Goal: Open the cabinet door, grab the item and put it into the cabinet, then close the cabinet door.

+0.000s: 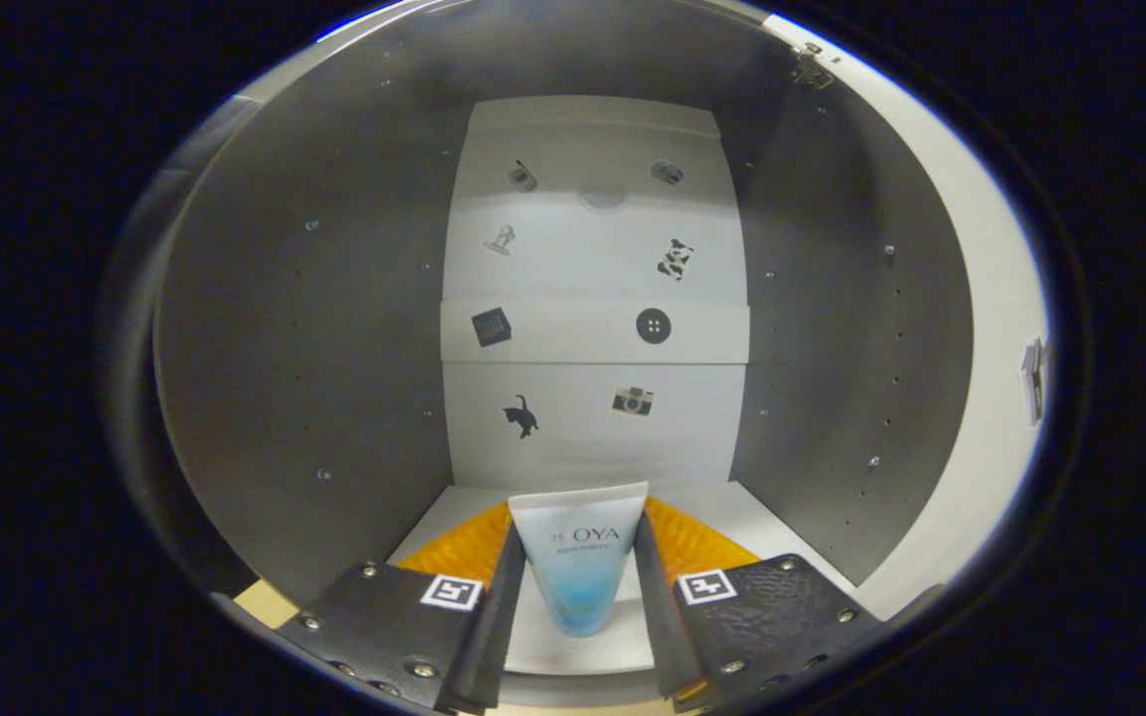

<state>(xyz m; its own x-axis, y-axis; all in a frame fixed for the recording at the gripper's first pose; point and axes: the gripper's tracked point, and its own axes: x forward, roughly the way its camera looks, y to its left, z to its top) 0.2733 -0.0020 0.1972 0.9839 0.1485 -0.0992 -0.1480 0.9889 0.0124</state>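
Note:
My gripper (579,567) reaches into the open cabinet and is shut on a white and blue cosmetic tube (580,562), with both fingers (503,587) pressing its sides. The tube points its crimped flat end toward the cabinet's white back wall (593,259) and hangs over the white cabinet floor (732,507). Grey side walls (304,398) rise on both sides of the fingers. The open cabinet door (981,328) swings out to the right, with a metal hinge (812,65) at its upper corner.
Several small stickers, such as a cat (521,415), a camera (633,400) and a button (653,325), dot the back wall. A ledge (593,333) crosses that wall at mid height. A door handle (1032,378) sticks out at the far right.

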